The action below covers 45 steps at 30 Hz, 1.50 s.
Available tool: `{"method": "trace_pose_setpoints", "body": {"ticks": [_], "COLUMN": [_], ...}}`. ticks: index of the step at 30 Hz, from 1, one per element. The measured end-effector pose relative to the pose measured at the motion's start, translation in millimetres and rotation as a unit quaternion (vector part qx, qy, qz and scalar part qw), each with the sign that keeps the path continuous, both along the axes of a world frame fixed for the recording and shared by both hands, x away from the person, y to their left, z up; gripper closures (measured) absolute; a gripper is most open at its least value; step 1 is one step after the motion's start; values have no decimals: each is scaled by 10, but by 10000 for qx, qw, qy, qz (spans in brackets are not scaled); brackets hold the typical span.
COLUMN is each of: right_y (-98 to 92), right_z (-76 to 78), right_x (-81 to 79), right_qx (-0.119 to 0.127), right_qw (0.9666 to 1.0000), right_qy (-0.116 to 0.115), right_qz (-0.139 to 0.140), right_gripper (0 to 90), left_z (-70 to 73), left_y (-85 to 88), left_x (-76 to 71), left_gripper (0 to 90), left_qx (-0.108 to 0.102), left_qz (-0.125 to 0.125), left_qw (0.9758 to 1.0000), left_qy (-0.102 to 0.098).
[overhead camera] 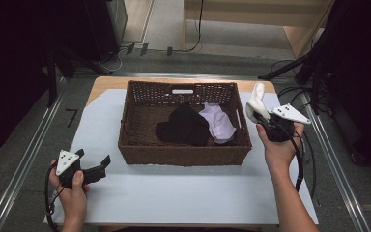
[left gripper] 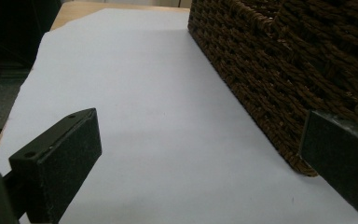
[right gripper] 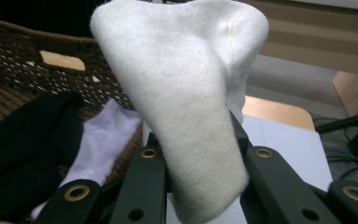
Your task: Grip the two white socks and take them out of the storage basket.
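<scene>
Pinching a white sock (overhead camera: 256, 104) upright, the right gripper (overhead camera: 265, 118) sits just outside the wicker basket's (overhead camera: 183, 152) right rim, over the pale sheet (overhead camera: 174, 193). Black cloth (overhead camera: 183, 126) and lilac cloth (overhead camera: 218, 123) lie inside. Left gripper (overhead camera: 96, 169), jaws spread and holding nothing, rests near the basket's front-left corner; bare sheet lies around it.

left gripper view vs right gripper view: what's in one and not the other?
Left gripper view alone: the left claw, jaws wide apart with nothing between them, low over the flat white sheet covering the table, facing the basket's outer wall.

Right gripper view alone: the right claw shut on a white cotton sock; a black garment and a pale lilac cloth lie inside the basket.

Shared: the brown woven wicker basket and the white sheet.
</scene>
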State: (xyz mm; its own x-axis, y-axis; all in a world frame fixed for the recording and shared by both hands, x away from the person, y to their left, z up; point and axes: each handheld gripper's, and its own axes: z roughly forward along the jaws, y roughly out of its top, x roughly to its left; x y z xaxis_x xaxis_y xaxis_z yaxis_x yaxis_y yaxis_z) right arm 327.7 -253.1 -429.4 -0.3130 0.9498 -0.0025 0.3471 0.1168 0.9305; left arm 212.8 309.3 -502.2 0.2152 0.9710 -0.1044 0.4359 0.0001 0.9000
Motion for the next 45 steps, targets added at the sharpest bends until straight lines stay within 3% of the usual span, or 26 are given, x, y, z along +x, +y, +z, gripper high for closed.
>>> {"method": "trace_pose_setpoints", "body": {"ticks": [8,16,23,25,27,29,30,31,34,40,45], "right_y": [-85,-201,-268,-303,-341,-364,-387,-387,-409,-520,-665], "right_z": [-237,-557,-700,-738,-767,-776,-765,-765,-739,-759,-829], "right_x": [-36,-73,-87,-92,-101,-121,-147,-147,-228,-459,-666], "right_qx": [-51,-84,-183,-109,5,15,85,85,23,80,239], "right_qw": [9996,9975,9956,9948,9948,9947,9951,9951,9956,9968,9964], "right_qy": [219,615,791,884,926,929,916,916,854,721,742], "right_qz": [-174,-337,-476,-488,-428,-430,-348,-348,-379,-330,-347], "right_gripper": [751,745,724,678,576,433,311,311,194,131,83], "left_z": [0,0,0,0,0,0,0,0,0,0,1], "left_y": [0,-1,0,0,0,-1,-2,-2,-1,-7,-8], "left_x": [-1,-2,-1,0,-1,-1,-2,-2,-1,-3,-5], "left_gripper": [0,0,0,0,0,0,0,0,0,0,0], "left_qx": [6,8,3,4,5,4,4,4,7,-1,7], "left_qz": [-2,-4,-1,0,-3,-3,-2,-2,-2,11,7], "left_qw": [10000,10000,10000,10000,10000,10000,10000,10000,10000,10000,10000], "left_qy": [2,-8,2,5,2,-6,-6,-7,-3,-4,-5]}}
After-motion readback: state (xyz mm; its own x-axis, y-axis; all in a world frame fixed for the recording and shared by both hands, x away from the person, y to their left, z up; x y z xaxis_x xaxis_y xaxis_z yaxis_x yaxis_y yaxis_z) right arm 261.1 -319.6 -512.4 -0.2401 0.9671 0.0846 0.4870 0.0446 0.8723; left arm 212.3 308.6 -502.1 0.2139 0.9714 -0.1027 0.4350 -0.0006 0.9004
